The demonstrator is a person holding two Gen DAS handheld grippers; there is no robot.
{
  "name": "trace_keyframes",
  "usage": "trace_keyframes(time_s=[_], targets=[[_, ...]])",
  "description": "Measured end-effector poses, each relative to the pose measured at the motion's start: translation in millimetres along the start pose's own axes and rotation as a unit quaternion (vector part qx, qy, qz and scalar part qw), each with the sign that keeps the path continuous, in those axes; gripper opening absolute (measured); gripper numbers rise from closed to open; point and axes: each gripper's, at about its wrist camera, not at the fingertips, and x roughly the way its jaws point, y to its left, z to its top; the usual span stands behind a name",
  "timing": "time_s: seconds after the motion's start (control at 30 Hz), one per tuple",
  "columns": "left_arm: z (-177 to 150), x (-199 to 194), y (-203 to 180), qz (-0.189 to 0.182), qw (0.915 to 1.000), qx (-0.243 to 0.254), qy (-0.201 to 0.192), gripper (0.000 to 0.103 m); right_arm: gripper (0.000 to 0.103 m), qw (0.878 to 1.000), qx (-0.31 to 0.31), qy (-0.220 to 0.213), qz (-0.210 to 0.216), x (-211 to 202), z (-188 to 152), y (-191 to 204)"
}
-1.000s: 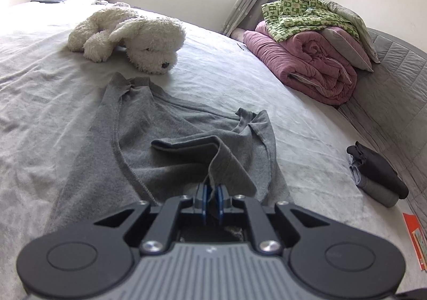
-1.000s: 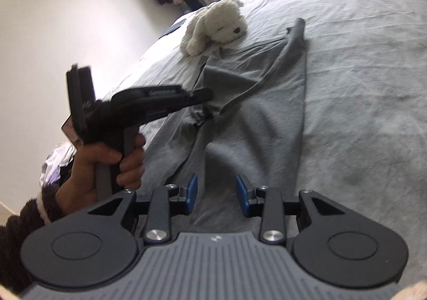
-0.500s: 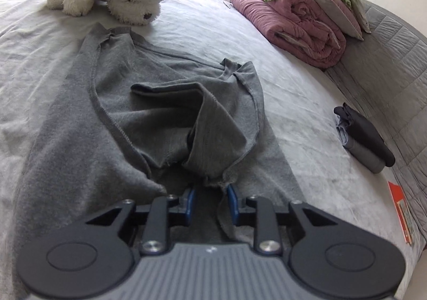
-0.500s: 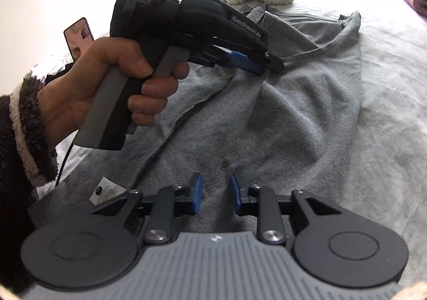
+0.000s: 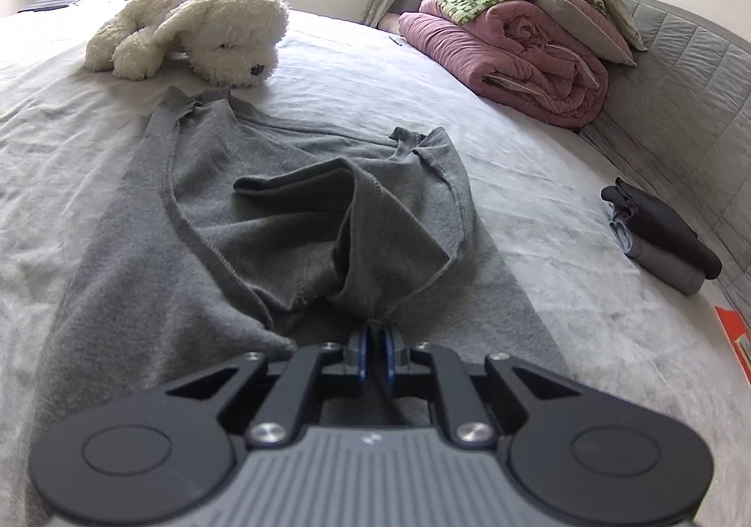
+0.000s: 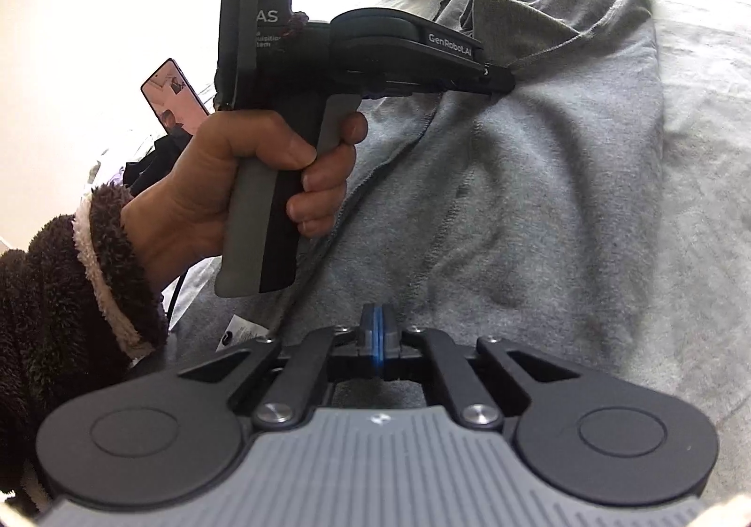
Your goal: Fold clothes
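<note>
A grey shirt lies spread on the bed, with one sleeve folded in over its middle. My left gripper is shut on a bunched edge of that folded part, and cloth shows between the blue pads. In the right wrist view a hand holds the left gripper, whose tip pinches the grey shirt and lifts it a little. My right gripper is shut low at the shirt's near hem, its pads pressed together with cloth under them.
A white plush dog lies just beyond the shirt's collar. Rolled pink and green bedding sits at the back right, and a small pile of folded dark clothes at the right edge. A phone lies at the left.
The left gripper opened half a second ago and has shut again on the shirt's folded part. The right gripper, open before, has shut at the hem.
</note>
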Motion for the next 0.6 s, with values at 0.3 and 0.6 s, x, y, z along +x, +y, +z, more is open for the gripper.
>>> trace_keyframes(time_s=[0.3,0.6], targets=[[-5,-29,-7,-0.035,0.9990,0.021,-0.020,0.015,0.027,0.989,-0.025,-0.093,-0.112,-29,16,-22],[-37,-20,-31,-0.081,0.9913,0.101,0.028,0.015,0.021,0.981,-0.033,-0.104,-0.162,-18,10,-57]])
